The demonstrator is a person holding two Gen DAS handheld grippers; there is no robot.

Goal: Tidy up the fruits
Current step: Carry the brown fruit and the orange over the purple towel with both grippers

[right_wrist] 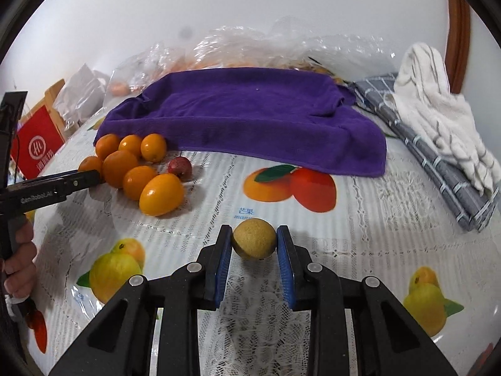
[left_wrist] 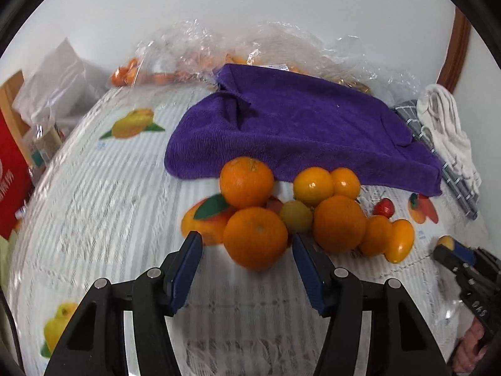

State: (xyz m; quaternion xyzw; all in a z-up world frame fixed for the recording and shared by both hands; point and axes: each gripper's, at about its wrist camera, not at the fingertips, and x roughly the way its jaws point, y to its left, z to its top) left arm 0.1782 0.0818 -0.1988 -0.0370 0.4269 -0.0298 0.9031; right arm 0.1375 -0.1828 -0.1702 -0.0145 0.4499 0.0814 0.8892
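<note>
Your right tool [right_wrist: 254, 242] clamps a tan round fruit [right_wrist: 254, 238]; your left tool [left_wrist: 245, 244], marked "GenRobot.AI", gapes around an orange [left_wrist: 255, 237] without touching it.

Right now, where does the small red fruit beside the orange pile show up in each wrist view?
Left wrist view: the small red fruit lies right of centre, at the pile's right edge.
Right wrist view: the small red fruit lies left of centre, at the pile's right edge, behind the front oval fruit.
Shared landmark: the purple towel behind the pile in both views.
</note>
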